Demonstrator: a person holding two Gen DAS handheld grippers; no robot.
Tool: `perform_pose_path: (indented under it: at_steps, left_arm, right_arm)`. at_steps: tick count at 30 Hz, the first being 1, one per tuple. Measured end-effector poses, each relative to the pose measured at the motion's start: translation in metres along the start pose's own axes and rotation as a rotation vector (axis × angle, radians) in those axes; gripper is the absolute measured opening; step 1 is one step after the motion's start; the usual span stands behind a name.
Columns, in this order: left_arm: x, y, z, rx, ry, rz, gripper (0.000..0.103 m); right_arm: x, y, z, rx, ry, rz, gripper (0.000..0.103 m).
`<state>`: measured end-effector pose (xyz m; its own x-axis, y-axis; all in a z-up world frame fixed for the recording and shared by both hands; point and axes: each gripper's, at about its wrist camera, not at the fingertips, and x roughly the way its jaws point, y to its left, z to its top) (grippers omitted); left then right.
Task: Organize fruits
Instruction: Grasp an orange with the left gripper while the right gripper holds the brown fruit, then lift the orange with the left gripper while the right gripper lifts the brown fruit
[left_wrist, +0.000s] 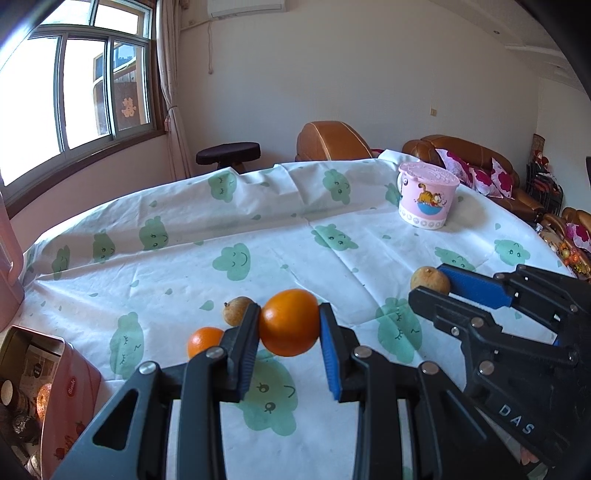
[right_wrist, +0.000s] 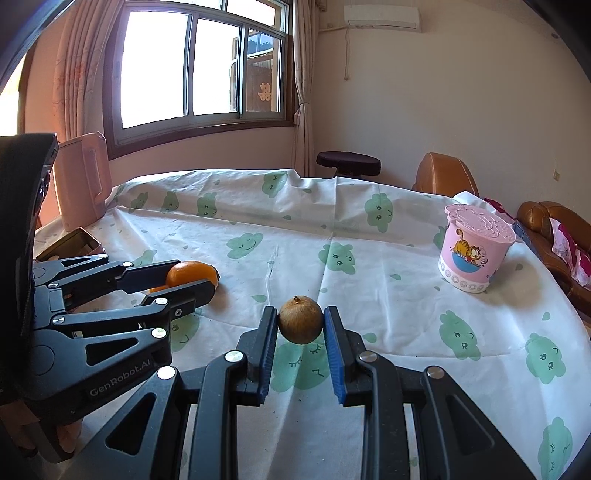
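My left gripper is shut on a large orange, held above the clothed table. Behind it on the cloth lie a smaller orange and a small brown fruit. My right gripper is shut on a round brown fruit. That same brown fruit shows at the right of the left wrist view, pinched in the right gripper. In the right wrist view the left gripper with its orange sits at the left.
A pink lidded bucket with a cartoon cat stands at the far right of the table. A pink tin box is at the near left, a pink jug at the far left. Sofas and a dark stool lie beyond.
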<state>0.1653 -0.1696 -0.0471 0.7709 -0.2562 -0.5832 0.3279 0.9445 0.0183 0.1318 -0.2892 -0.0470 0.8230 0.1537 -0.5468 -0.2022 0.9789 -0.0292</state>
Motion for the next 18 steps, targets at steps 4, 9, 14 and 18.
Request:
perform_pose_path:
  at_steps: [4, 9, 14, 18]
  left_arm:
    - [-0.004, 0.002, -0.001, -0.012, -0.017, 0.002, 0.033]
    - [-0.009, 0.003, -0.002, -0.015, -0.04, 0.009, 0.033]
    - [-0.013, 0.003, -0.002, -0.015, -0.058, 0.015, 0.033]
    - [-0.016, 0.003, -0.003, -0.017, -0.074, 0.02, 0.033]
  right_arm:
    - [-0.001, 0.001, 0.0, -0.005, -0.009, 0.003, 0.027]
    - [-0.004, 0.002, 0.0, -0.006, -0.022, 0.002, 0.027]
    - [-0.006, 0.001, 0.0, -0.006, -0.034, 0.003, 0.027]
    - [-0.009, 0.001, 0.0, -0.003, -0.052, 0.004, 0.027]
